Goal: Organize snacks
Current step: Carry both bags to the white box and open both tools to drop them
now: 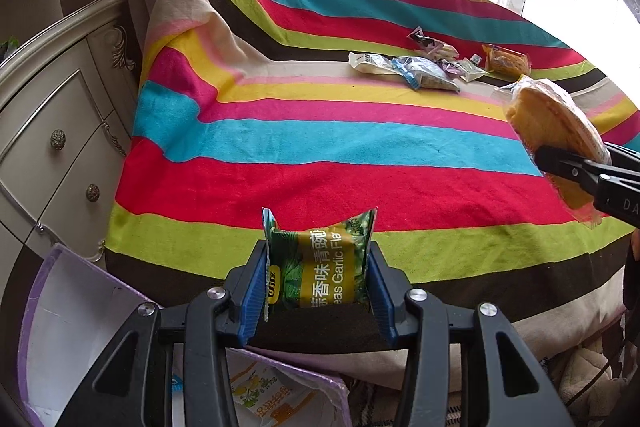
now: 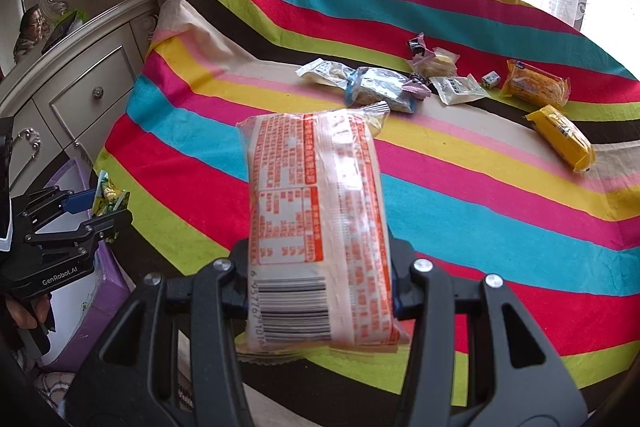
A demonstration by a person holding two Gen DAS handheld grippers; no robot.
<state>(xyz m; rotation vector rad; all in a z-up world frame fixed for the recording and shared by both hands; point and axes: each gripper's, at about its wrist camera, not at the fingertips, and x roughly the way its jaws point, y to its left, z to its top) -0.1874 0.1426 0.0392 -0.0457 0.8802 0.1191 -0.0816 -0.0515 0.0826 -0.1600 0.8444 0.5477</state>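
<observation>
I had two packets in hand: the left gripper point(image 1: 318, 267) was clenched on a green pea packet point(image 1: 320, 263), its blue pads pressing both sides, and the right gripper point(image 2: 320, 279) was clamped around an orange-printed cake packet point(image 2: 316, 223), barcode end nearest the camera. Taking the striped blanket point(image 1: 320, 155) as my landmark, the pea packet hung over its near edge and the cake packet over its near half, more toward the middle. On the blanket's far side lay the loose snacks, and from the right wrist I counted about eight: a pale wrapper point(image 2: 320, 71), a blue-trimmed bag point(image 2: 380, 91), a dark candy twist point(image 2: 416, 45), a small clear pack point(image 2: 440, 61), a white sachet point(image 2: 458, 89), a tiny cube point(image 2: 491, 79), an orange cake pack point(image 2: 536, 87) and a yellow bar point(image 2: 562, 137). The middle ones overlapped, so that count was uncertain. Off the blanket's near-left corner stood one purple box point(image 1: 72, 307), cut off by the frame and partly hidden behind the left gripper, with a printed packet point(image 1: 272, 395) inside that I could not read. Left of the blanket stood a cream dresser point(image 1: 52, 131).
</observation>
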